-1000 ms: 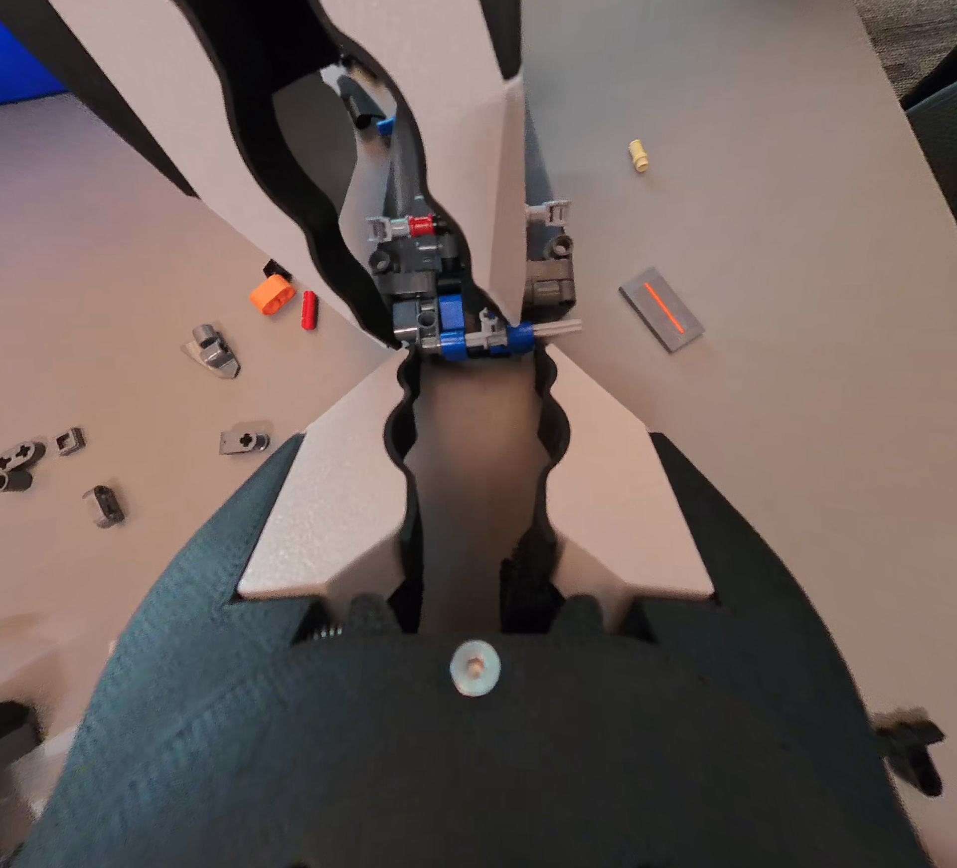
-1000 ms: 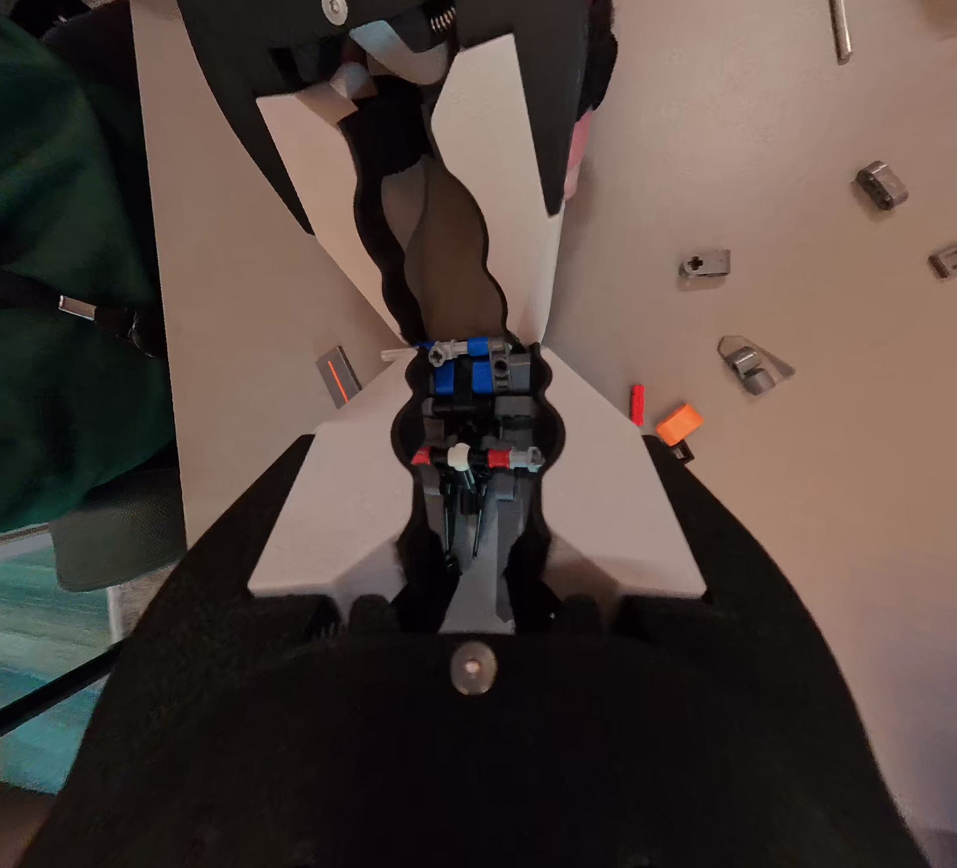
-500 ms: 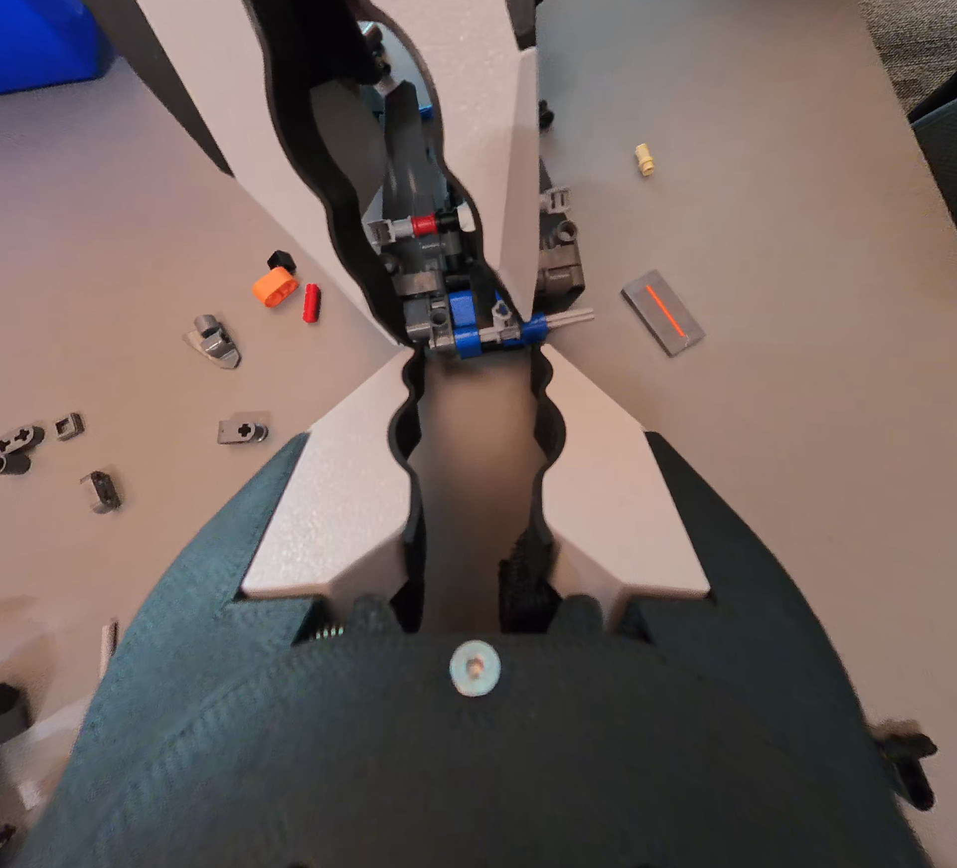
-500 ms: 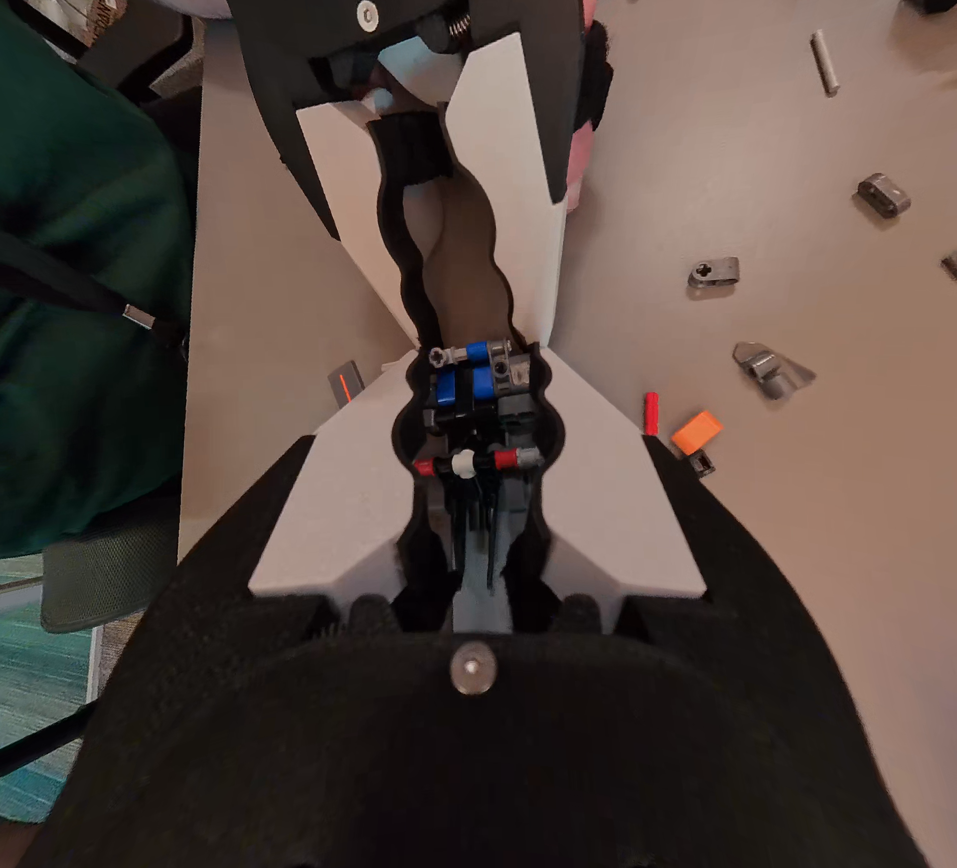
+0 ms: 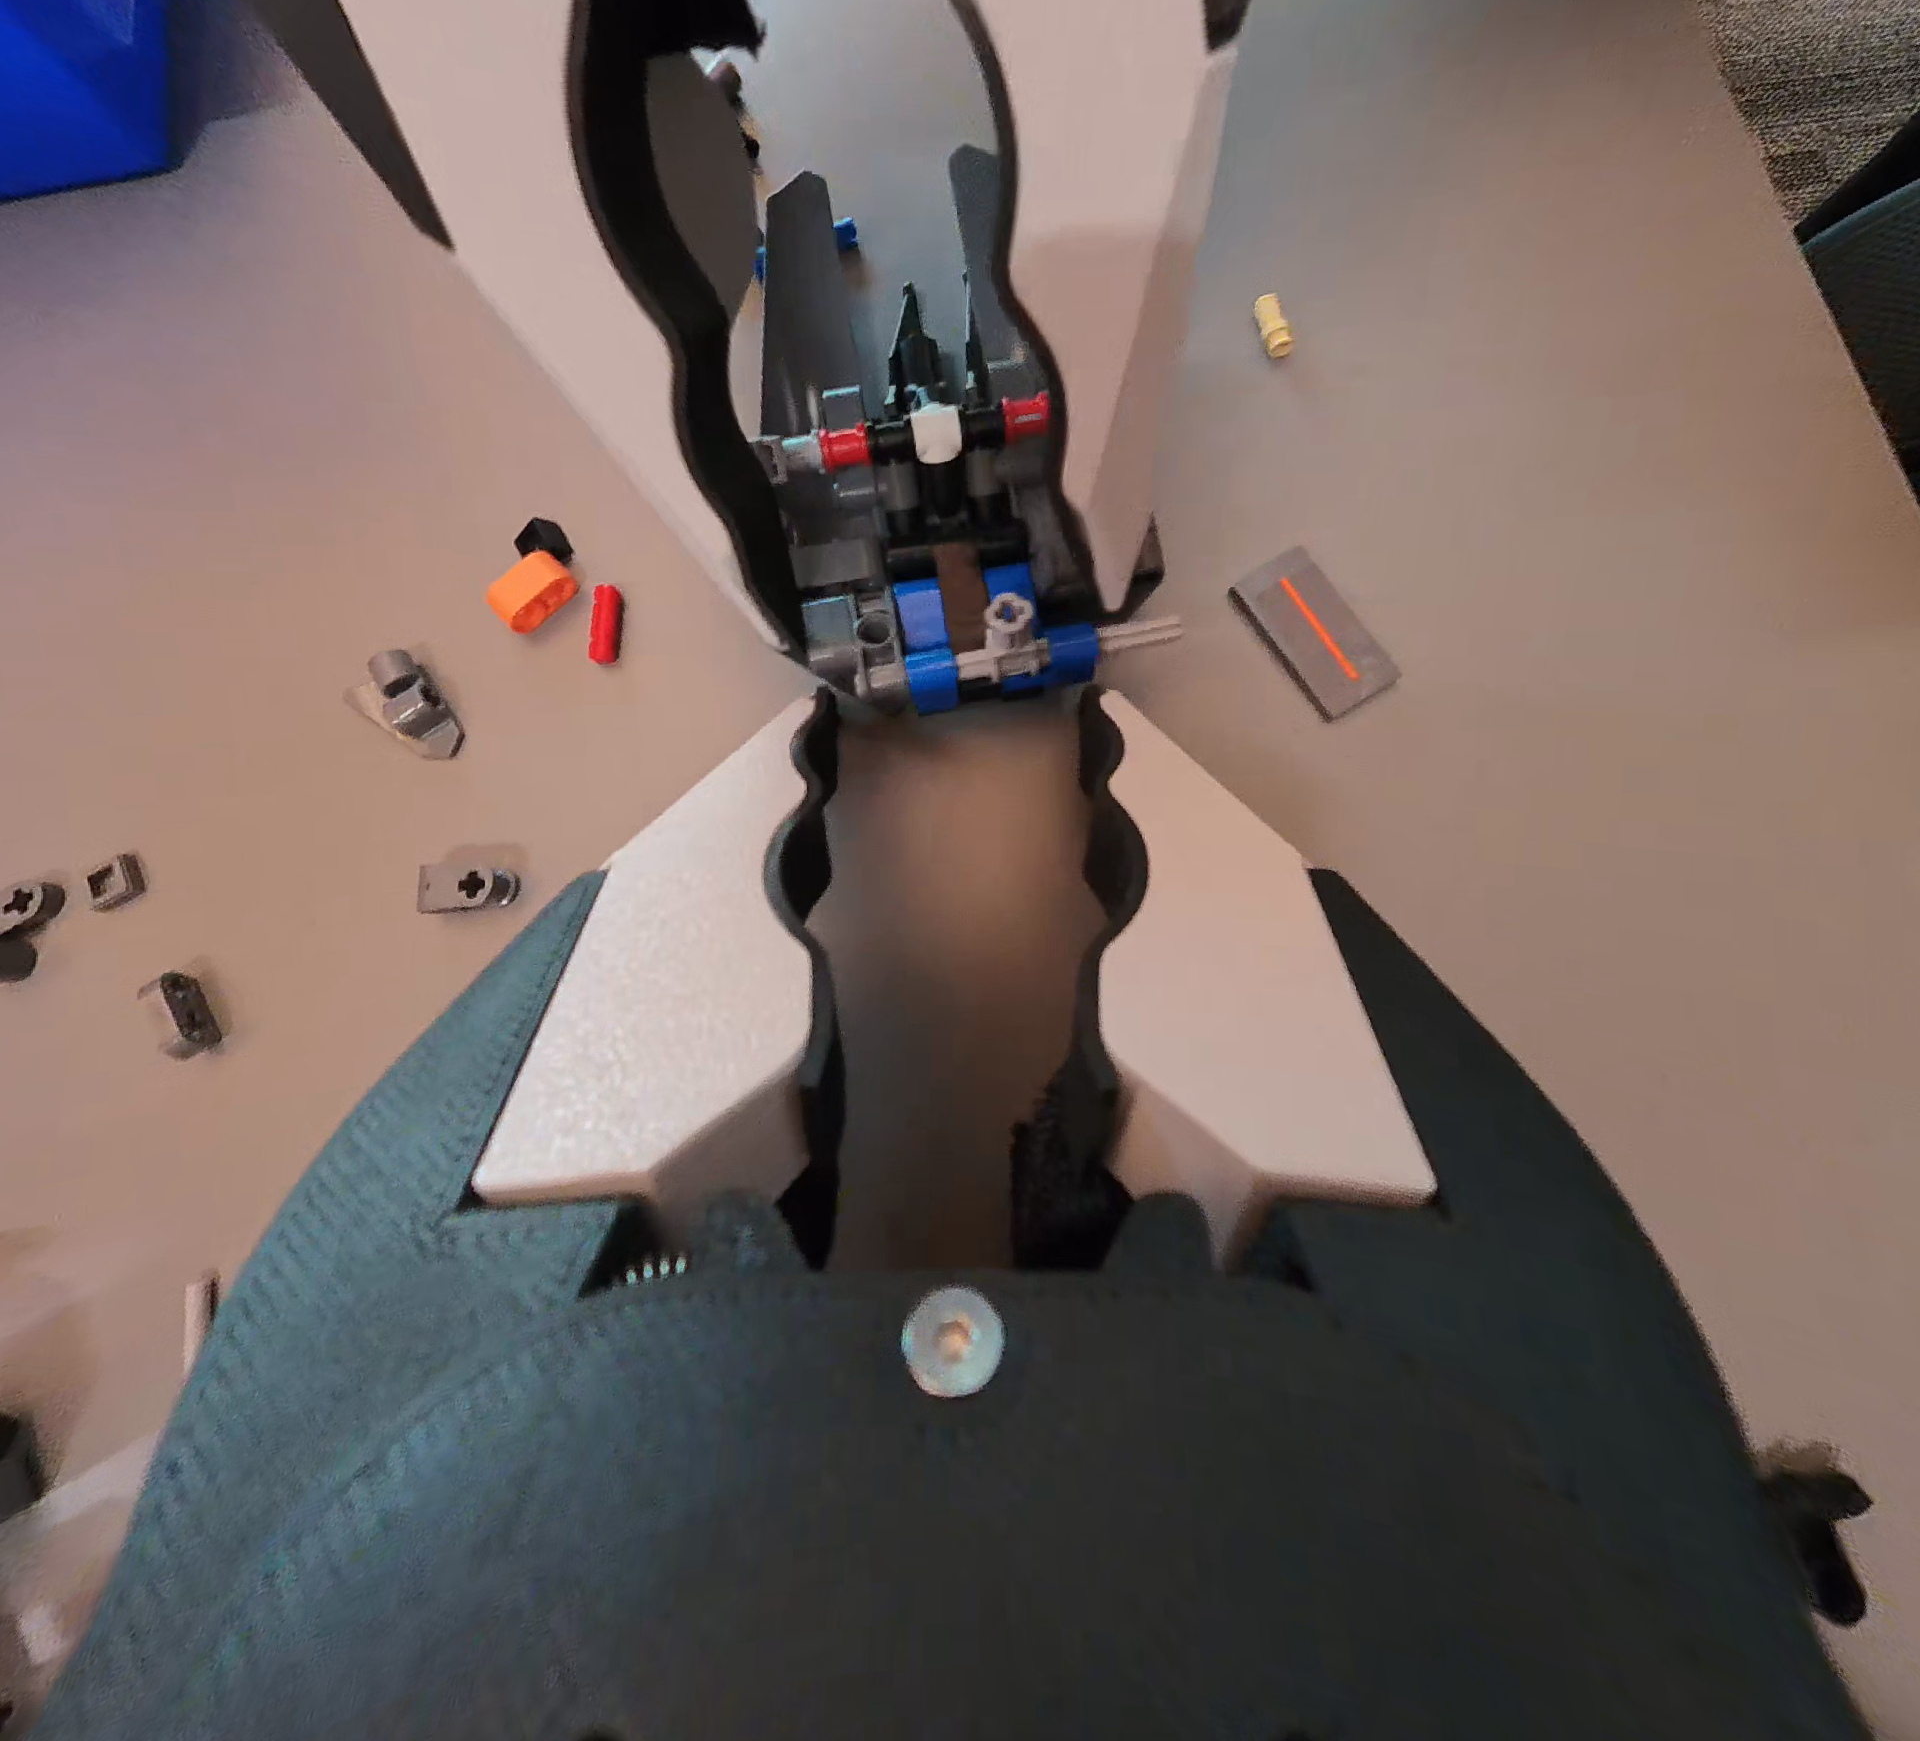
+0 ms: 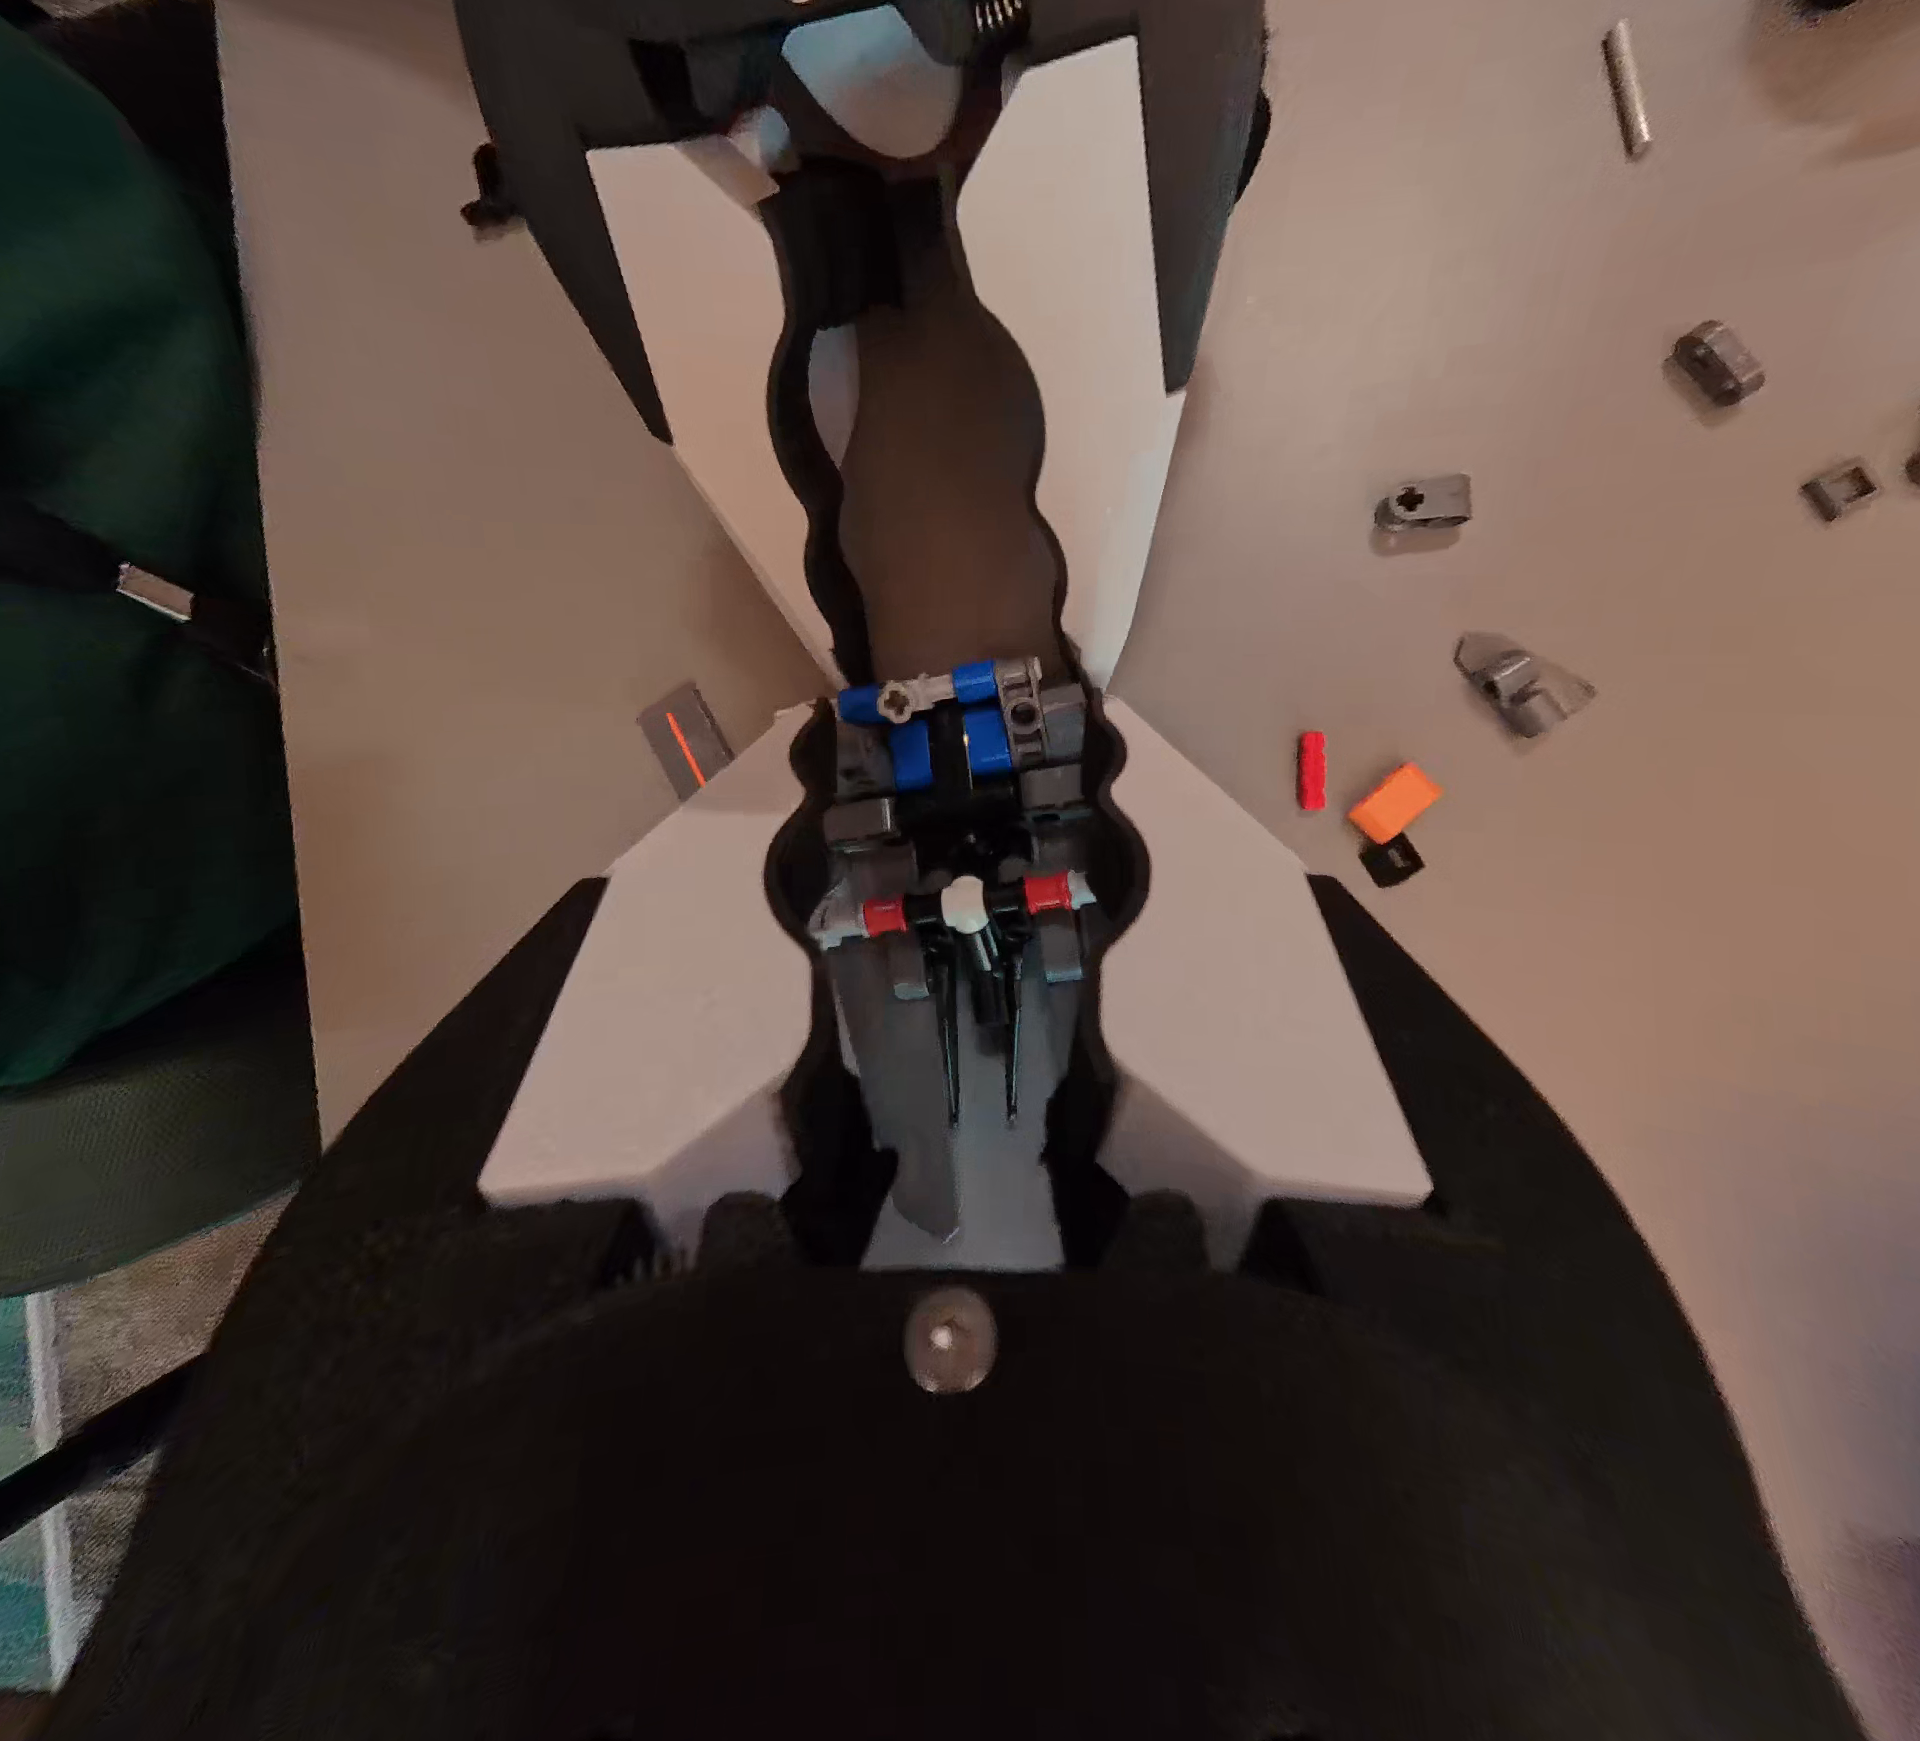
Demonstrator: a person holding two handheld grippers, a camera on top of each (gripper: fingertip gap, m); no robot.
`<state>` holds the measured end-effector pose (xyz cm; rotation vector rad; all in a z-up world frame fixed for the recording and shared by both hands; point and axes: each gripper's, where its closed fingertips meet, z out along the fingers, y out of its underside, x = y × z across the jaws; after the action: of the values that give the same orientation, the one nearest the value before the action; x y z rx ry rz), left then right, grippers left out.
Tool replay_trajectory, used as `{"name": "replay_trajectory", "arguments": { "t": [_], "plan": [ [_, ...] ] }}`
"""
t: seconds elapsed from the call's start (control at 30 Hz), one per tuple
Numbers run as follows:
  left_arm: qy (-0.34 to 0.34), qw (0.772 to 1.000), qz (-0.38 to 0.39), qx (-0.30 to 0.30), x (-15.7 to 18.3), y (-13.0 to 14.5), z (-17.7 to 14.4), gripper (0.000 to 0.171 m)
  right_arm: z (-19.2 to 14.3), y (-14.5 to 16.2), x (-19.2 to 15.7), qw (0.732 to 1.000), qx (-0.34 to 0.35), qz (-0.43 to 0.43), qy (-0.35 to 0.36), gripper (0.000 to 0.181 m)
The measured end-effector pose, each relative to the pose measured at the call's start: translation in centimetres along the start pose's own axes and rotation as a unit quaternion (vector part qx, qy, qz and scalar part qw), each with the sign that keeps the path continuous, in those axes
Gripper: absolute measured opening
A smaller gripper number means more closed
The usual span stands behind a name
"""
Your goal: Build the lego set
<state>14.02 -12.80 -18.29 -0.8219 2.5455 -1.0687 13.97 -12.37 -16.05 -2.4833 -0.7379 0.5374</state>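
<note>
Gripping the lego assembly [image 6: 956,860] between the pads of the right hand-held gripper [image 6: 956,870], closed on the grey body around the red-and-white cross axle, with two thin black spikes pointing back toward the camera. Meeting it tip to tip with the left hand-held gripper [image 5: 951,704], its fingers set at a narrow gap beside the blue end of the model; whether pinching that end or merely touching it cannot be told from either view. Holding the assembly above the table [image 5: 1558,341], not resting on it.

Judging the step in hand as seating or adjusting the light grey axle [image 5: 1132,635] projecting sideways through the blue connectors [image 5: 935,652]; calling next for a steady counter-grip and a straight push along the axle line, avoiding any twist.

Lying farther off on the table: orange piece [image 5: 532,590], small red pin [image 5: 605,622], grey curved piece [image 5: 407,704], grey connector [image 5: 468,885], grey tile with orange stripe [image 5: 1314,631], tan stud [image 5: 1274,325].
</note>
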Motion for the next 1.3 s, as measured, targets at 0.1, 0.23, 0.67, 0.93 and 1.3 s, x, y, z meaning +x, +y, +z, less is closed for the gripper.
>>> {"name": "replay_trajectory", "arguments": {
  "t": [0.1, 0.23, 0.67, 0.93, 1.3],
  "plan": [
    [0.0, 1.0, 0.001, 0.0, 0.1, -0.1, 0.1, 0.047, 0.4, 0.1, 0.1, 1.0, -0.015, -0.005, 0.009, 0.044],
    [-0.002, 1.0, 0.008, 0.001, 0.2, -0.2, 0.2, 0.042, 0.5, 0.2, 0.1, 0.999, -0.023, -0.021, 0.016, 0.043],
    [-0.015, 1.0, 0.012, -0.002, -0.2, -0.5, 0.4, 0.016, 0.7, 0.3, -0.2, 1.0, 0.01, -0.018, -0.012, 0.038],
    [-0.008, 1.0, 0.013, 0.002, 0.1, -0.6, 0.5, 0.029, -1.3, 0.4, -0.6, 1.0, 0.011, -0.011, 0.004, 0.033],
    [-0.01, 1.0, 0.021, 0.003, 0.5, -0.8, 0.6, 0.045, -1.6, 1.9, -2.1, 0.997, -0.017, 0.0, 0.07, 0.042]
  ]
}}
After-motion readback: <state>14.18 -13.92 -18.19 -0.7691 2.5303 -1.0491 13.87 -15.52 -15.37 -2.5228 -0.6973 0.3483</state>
